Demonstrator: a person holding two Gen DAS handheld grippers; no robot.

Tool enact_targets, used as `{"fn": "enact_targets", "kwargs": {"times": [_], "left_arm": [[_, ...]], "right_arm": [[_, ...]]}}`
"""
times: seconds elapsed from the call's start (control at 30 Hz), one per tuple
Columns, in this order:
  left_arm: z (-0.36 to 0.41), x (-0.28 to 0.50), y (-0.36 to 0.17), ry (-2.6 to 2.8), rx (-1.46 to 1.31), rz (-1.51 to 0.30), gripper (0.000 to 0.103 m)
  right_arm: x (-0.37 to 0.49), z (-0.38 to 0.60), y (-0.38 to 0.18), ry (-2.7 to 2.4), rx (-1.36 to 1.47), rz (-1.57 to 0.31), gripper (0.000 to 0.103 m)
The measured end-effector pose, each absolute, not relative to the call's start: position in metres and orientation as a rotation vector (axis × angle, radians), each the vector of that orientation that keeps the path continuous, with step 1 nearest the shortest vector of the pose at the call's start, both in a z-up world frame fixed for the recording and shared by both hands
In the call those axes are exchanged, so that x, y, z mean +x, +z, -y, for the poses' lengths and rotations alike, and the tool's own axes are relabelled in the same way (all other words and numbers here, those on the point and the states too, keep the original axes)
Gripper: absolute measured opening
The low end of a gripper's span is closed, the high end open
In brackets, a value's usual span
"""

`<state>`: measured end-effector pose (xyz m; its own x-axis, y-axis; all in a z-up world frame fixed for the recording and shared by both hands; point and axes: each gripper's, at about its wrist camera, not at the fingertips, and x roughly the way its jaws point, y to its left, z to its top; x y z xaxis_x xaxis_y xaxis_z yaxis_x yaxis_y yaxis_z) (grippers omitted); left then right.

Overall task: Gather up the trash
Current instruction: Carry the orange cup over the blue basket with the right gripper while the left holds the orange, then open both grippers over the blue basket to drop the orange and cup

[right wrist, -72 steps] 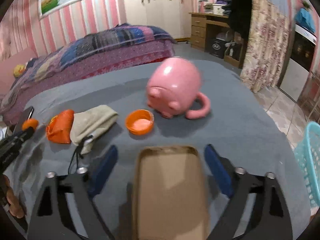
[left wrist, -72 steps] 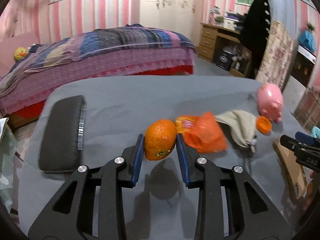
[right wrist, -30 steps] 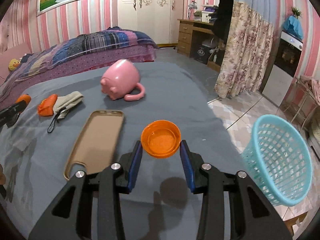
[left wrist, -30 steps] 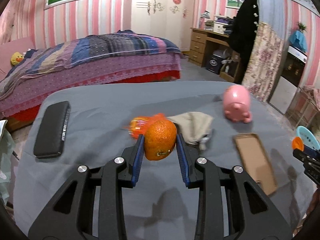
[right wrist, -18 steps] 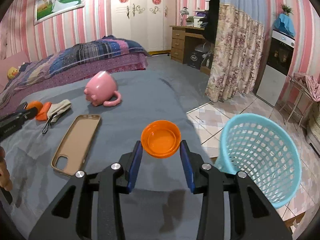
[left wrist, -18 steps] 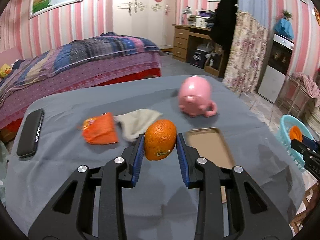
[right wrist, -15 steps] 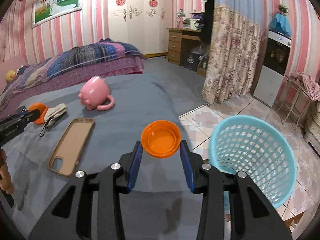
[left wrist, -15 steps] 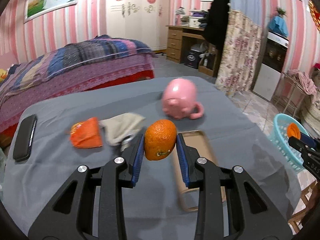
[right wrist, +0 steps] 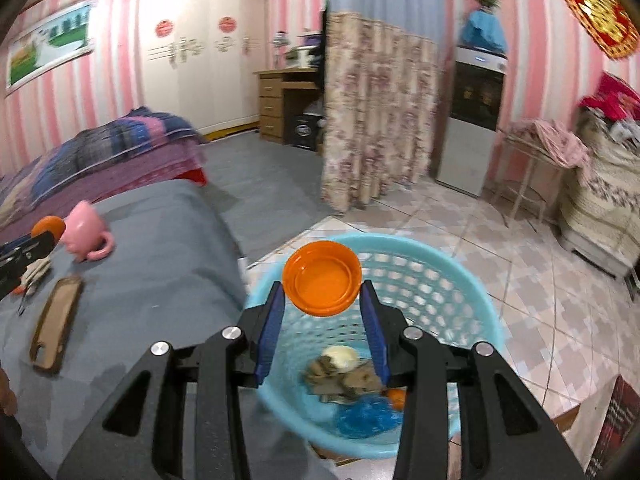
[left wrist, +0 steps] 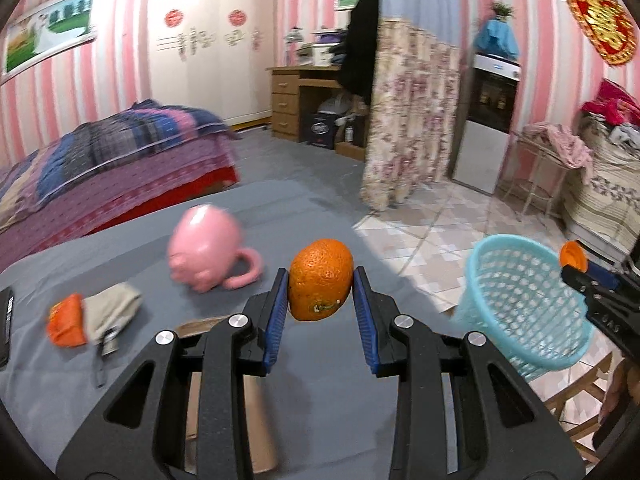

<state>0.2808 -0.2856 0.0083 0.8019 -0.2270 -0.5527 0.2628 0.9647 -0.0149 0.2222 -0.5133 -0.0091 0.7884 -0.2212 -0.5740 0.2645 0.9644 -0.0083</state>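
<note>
Seen from the left wrist, the left gripper [left wrist: 320, 300] clamped an orange [left wrist: 321, 279], short of the blue basket [left wrist: 520, 300]; a crumpled orange wrapper [left wrist: 66, 320] lay uncollected on the table [left wrist: 280, 220]. From the right wrist, the right gripper [right wrist: 322, 304] pinched an orange lid [right wrist: 321, 277] above that basket [right wrist: 472, 308], already holding scraps.

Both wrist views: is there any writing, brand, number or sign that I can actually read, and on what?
"OAS" or "DAS", partly cut off: white letters on the right gripper, seen in the left wrist view.
Red round decorations on the white wardrobe: characters blurred, unreadable.
Red and gold heart hanging on the wall: pattern unreadable.
White strip on the black object at the table's left edge: too small.
Nothing else legible.
</note>
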Motion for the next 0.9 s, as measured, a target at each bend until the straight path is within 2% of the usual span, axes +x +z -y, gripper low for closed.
{"fn": "enact_targets", "kwargs": {"times": [0.33, 0.77, 0.87, 0.9], "left_arm": [[0.392, 0.283, -0.014, -0.455, 0.129, -0.585, 0.031], [0.472, 0.303, -0.048, -0.578, 0.197, -0.616, 0.032], [0.483, 0.309, -0.048, -0.582, 0.204, -0.623, 0.041], [0.485, 0.310, -0.047, -0.576, 0.210, -0.619, 0.056]], "right_arm": [[0.223, 0.577, -0.028, -0.363, 0.088, -0.617, 0.039], [0.209, 0.627, -0.043, -0.471, 0.225, -0.598, 0.039], [0.207, 0.633, -0.044, -0.482, 0.239, -0.595, 0.039], [0.208, 0.634, -0.044, -0.483, 0.240, -0.594, 0.039]]}}
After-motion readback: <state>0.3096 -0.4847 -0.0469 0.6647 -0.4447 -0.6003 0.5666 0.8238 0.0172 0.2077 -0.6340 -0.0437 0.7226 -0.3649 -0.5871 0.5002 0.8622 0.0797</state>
